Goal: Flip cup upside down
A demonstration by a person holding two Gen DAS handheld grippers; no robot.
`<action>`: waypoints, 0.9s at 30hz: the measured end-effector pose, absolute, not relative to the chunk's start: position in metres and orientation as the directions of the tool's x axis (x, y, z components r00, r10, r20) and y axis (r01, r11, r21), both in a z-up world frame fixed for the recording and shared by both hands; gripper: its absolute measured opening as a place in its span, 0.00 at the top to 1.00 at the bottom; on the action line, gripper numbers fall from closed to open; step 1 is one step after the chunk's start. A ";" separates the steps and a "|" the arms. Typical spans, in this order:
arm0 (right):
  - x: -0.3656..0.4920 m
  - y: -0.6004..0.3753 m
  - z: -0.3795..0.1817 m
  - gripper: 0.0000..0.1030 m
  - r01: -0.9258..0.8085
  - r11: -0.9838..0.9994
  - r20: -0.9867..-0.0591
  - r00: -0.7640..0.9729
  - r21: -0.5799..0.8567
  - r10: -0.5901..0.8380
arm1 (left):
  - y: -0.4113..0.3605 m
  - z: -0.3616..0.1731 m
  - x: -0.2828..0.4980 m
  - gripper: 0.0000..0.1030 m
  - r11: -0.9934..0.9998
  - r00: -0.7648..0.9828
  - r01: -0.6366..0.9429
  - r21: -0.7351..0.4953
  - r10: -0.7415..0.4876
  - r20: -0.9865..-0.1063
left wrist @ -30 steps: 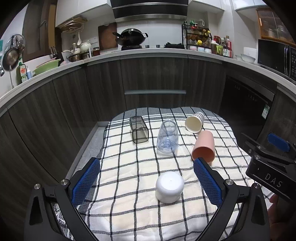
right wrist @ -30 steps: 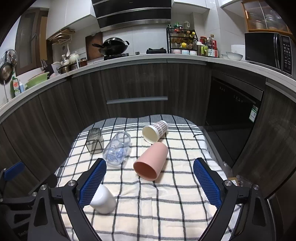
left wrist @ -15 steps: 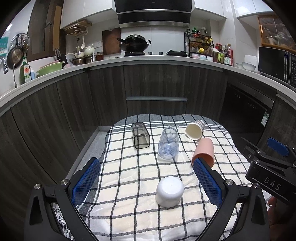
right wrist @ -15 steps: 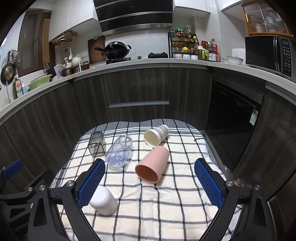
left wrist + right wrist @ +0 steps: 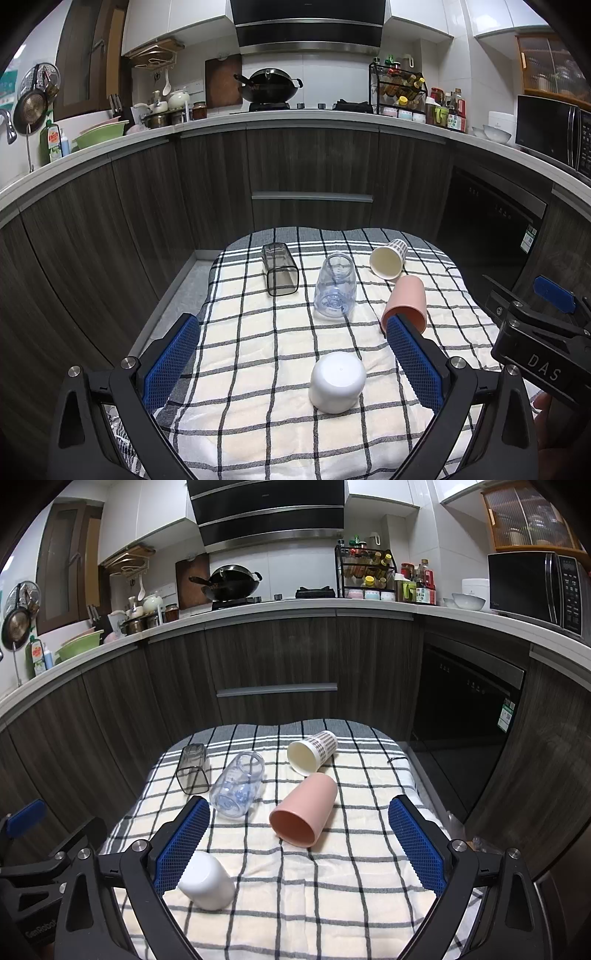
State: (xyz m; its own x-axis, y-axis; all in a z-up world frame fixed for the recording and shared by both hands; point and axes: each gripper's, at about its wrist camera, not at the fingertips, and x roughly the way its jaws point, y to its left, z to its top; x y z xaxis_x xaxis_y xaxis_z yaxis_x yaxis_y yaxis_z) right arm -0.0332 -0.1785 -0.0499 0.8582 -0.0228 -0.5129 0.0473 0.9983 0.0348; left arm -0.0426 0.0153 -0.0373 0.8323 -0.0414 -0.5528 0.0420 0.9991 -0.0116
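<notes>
A white cup [image 5: 337, 381] stands upside down on the checked cloth [image 5: 258, 369], between my left gripper's fingers; it also shows in the right wrist view [image 5: 207, 880]. A pink cup [image 5: 406, 301] [image 5: 304, 812], a clear cup [image 5: 335, 290] [image 5: 238, 788], a paper cup [image 5: 388, 257] [image 5: 312, 751] and a dark square glass [image 5: 279, 269] [image 5: 192, 768] lie on their sides farther back. My left gripper [image 5: 291, 360] is open and empty. My right gripper [image 5: 297, 847] is open and empty, above the cloth in front of the pink cup.
The cloth [image 5: 332, 886] covers a small table in front of dark kitchen cabinets [image 5: 310, 177]. The table drops off at its left and right edges. The right gripper's body [image 5: 535, 339] shows at the right of the left wrist view.
Both grippers have pulled back and risen a little, so the cups look smaller and lower in view. The cups have not moved.
</notes>
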 end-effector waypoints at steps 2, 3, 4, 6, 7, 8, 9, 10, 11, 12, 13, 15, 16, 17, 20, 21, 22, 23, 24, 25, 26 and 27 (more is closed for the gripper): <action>-0.033 -0.179 -0.049 0.05 0.047 0.998 -0.512 0.859 0.036 -0.022 | 0.015 -0.037 -0.043 0.00 0.999 0.833 0.041 -0.011 -0.041 -0.551; -0.033 -0.179 -0.050 0.05 0.047 0.998 -0.513 0.858 0.035 -0.022 | 0.015 -0.037 -0.043 0.00 0.999 0.833 0.041 -0.012 -0.041 -0.551; -0.033 -0.179 -0.050 0.05 0.046 0.998 -0.514 0.858 0.036 -0.022 | 0.015 -0.038 -0.043 0.00 0.999 0.833 0.042 -0.013 -0.042 -0.552; -0.033 -0.179 -0.050 0.05 0.047 0.998 -0.514 0.857 0.036 -0.022 | 0.014 -0.038 -0.043 0.00 0.999 0.832 0.042 -0.012 -0.041 -0.554; -0.033 -0.179 -0.049 0.05 0.047 0.998 -0.514 0.857 0.036 -0.022 | 0.014 -0.038 -0.043 0.00 0.999 0.830 0.042 -0.013 -0.042 -0.555; -0.033 -0.179 -0.049 0.05 0.048 0.998 -0.513 0.858 0.036 -0.023 | 0.014 -0.038 -0.043 0.00 0.999 0.829 0.041 -0.015 -0.043 -0.557; -0.033 -0.179 -0.050 0.05 0.047 0.998 -0.513 0.858 0.036 -0.022 | 0.014 -0.038 -0.043 0.00 0.999 0.829 0.040 -0.016 -0.042 -0.558; -0.033 -0.179 -0.049 0.05 0.047 0.998 -0.512 0.859 0.036 -0.022 | 0.014 -0.038 -0.043 0.00 0.999 0.828 0.039 -0.017 -0.042 -0.558; -0.033 -0.179 -0.050 0.05 0.047 0.998 -0.513 0.858 0.035 -0.022 | 0.014 -0.038 -0.042 0.00 0.999 0.829 0.039 -0.017 -0.041 -0.558; -0.033 -0.179 -0.050 0.05 0.046 0.998 -0.513 0.858 0.036 -0.022 | 0.014 -0.038 -0.042 0.00 0.999 0.829 0.039 -0.016 -0.041 -0.557; -0.034 -0.179 -0.049 0.05 0.048 0.998 -0.511 0.859 0.035 -0.023 | 0.014 -0.038 -0.042 0.00 0.999 0.829 0.040 -0.016 -0.042 -0.558; -0.033 -0.179 -0.049 0.05 0.047 0.998 -0.510 0.860 0.035 -0.023 | 0.014 -0.038 -0.042 0.00 0.999 0.829 0.040 -0.016 -0.042 -0.557; -0.033 -0.179 -0.049 0.05 0.047 0.998 -0.510 0.860 0.035 -0.022 | 0.014 -0.038 -0.042 0.00 0.999 0.829 0.041 -0.016 -0.043 -0.557; -0.033 -0.179 -0.049 0.05 0.046 0.998 -0.513 0.858 0.036 -0.021 | 0.014 -0.038 -0.042 0.00 0.999 0.830 0.040 -0.016 -0.042 -0.557; -0.032 -0.180 -0.049 0.05 0.047 0.998 -0.520 0.854 0.042 -0.018 | 0.014 -0.038 -0.042 0.00 0.999 0.828 0.037 -0.018 -0.040 -0.559; -0.032 -0.180 -0.049 0.05 0.047 0.998 -0.522 0.853 0.045 -0.017 | 0.014 -0.037 -0.042 0.00 0.999 0.828 0.036 -0.018 -0.040 -0.560; -0.032 -0.181 -0.049 0.05 0.047 0.998 -0.523 0.852 0.045 -0.017 | 0.014 -0.037 -0.041 0.00 0.999 0.827 0.034 -0.018 -0.038 -0.561; -0.032 -0.181 -0.049 0.05 0.047 0.998 -0.524 0.852 0.046 -0.016 | 0.014 -0.037 -0.041 0.00 0.999 0.827 0.033 -0.018 -0.037 -0.562; -0.032 -0.181 -0.049 0.05 0.047 0.998 -0.524 0.852 0.046 -0.016 | 0.014 -0.036 -0.041 0.00 0.999 0.826 0.031 -0.017 -0.036 -0.562; -0.032 -0.181 -0.049 0.05 0.046 0.998 -0.523 0.852 0.045 -0.016 | 0.014 -0.036 -0.041 0.00 0.999 0.827 0.031 -0.018 -0.036 -0.561; -0.032 -0.181 -0.049 0.05 0.046 0.998 -0.523 0.852 0.045 -0.016 | 0.014 -0.036 -0.041 0.00 0.999 0.828 0.031 -0.018 -0.036 -0.560; -0.032 -0.181 -0.049 0.05 0.045 0.998 -0.523 0.852 0.045 -0.015 | 0.014 -0.036 -0.041 0.00 0.999 0.829 0.032 -0.018 -0.036 -0.558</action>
State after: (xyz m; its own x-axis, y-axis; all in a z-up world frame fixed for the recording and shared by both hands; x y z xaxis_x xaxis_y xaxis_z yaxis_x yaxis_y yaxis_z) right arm -0.0317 -0.1814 -0.0487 0.8521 -0.0151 -0.5231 0.0453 0.9980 0.0450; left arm -0.0409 0.0145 -0.0356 0.8288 -0.0363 -0.5584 0.0316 0.9993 -0.0180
